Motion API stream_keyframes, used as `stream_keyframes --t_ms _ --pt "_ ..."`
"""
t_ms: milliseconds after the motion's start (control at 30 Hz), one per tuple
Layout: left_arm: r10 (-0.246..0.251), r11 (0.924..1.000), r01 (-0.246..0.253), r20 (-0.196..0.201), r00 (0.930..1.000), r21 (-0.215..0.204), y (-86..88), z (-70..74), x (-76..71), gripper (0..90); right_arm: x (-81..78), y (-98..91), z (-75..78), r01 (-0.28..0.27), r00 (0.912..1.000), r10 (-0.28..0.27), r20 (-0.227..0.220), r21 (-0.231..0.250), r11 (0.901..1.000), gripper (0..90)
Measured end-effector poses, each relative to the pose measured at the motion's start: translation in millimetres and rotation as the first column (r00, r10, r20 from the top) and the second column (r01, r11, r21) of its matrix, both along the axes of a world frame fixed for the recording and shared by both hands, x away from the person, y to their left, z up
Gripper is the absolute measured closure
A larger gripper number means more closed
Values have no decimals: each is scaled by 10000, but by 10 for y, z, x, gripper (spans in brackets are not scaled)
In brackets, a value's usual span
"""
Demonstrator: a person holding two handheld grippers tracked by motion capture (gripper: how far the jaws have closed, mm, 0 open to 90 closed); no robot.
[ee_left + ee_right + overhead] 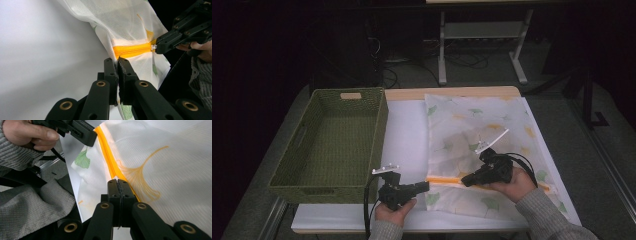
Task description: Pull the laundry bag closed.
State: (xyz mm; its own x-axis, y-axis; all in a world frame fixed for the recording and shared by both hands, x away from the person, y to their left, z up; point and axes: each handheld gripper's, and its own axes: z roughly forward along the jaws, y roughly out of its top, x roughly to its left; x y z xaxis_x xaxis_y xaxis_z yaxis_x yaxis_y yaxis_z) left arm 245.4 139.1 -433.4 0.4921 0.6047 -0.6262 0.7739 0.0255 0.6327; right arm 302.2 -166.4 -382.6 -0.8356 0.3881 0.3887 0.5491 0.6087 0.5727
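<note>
A white mesh bag [477,130] printed with ginkgo leaves lies flat on the table, its orange zipper [447,180] running along the near side. My left gripper [426,186] is shut on the bag's fabric [130,22] at the zipper's left end [125,51]. My right gripper [464,181] is shut a short way along the zipper, on the small white pull [153,46]. In the right gripper view the shut jaws [117,181] sit on the orange zipper [110,162], with the left gripper [91,141] further along it.
An empty green woven basket [319,192] stands at the left, close to my left hand. A white sheet [407,135] covers the table under the bag. Beyond the table's far edge [452,92] are table legs and cables on the floor.
</note>
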Motion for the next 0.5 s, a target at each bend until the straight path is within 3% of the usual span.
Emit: stream_keyframes --t_ms 500 --pt "-25 9999 25 38 10000 125 -7 8 3 863 -69 -222 7 414 9991 -415 53 200 9989 896"
